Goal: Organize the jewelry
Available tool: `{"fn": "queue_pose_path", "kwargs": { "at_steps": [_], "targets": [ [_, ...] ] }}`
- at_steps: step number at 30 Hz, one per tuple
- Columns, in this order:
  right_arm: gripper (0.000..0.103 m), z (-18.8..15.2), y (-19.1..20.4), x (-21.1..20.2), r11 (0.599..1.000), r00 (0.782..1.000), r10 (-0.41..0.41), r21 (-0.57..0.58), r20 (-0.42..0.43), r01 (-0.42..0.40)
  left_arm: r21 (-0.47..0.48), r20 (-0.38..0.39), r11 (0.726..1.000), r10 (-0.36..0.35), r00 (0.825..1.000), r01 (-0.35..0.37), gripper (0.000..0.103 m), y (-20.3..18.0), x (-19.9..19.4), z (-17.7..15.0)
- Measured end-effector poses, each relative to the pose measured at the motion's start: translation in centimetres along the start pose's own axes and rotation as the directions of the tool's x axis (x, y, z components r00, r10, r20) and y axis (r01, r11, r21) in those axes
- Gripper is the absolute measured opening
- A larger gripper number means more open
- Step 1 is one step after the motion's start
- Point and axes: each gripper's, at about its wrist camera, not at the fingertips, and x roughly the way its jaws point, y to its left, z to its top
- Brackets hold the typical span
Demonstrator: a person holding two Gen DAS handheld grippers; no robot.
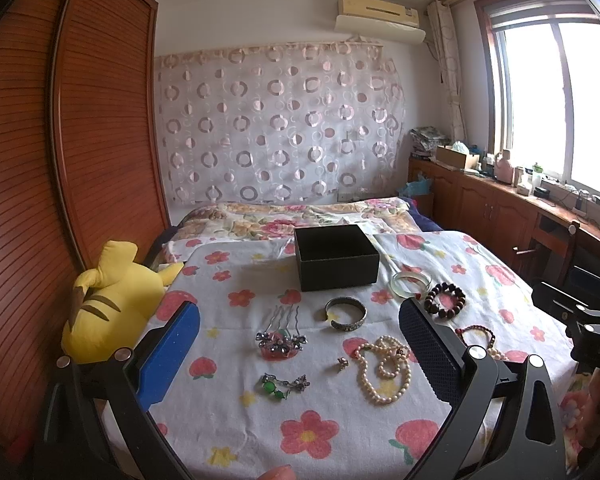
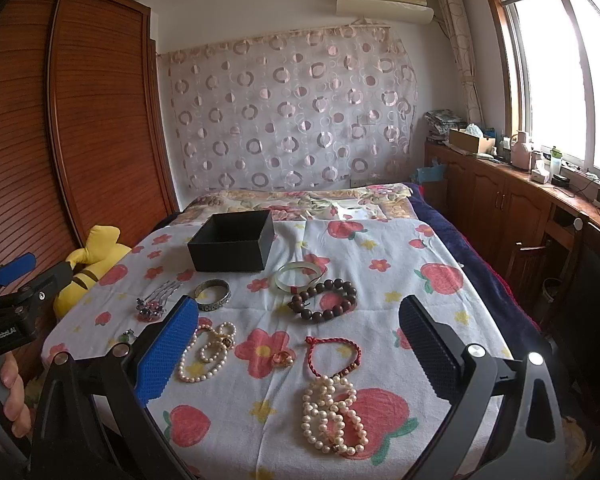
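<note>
You hold both grippers over the bed (image 1: 340,432), left gripper (image 1: 300,344) and right gripper (image 2: 300,340) released, empty. The black box (image 1: 336,258) sits far-centre; the pearl necklace (image 2: 334,416) lies nearest, between your right fingers (image 2: 428,344).

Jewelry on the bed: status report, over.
Left tool and right tool open, empty. Jewelry untouched on the bedspread; black box open, looks empty. Nothing blocking.

Bare sheet lies between the box (image 2: 231,245) and the right bed (image 2: 440,320) edge (nothing stands there). Left, the plush (image 1: 108,304) crowds the edge; jewelry scatters across the near middle.
</note>
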Motion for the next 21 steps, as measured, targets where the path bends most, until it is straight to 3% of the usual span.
{"fn": "queue_pose_path", "kwargs": {
  "at_steps": [21],
  "targets": [
    [0.101,0.23,0.13,-0.03,1.0,1.0,0.002,0.0,0.0,-0.002,-0.003,0.006,1.0,-0.001,1.0,0.001,0.097,-0.01,0.23,0.07]
  ]
}}
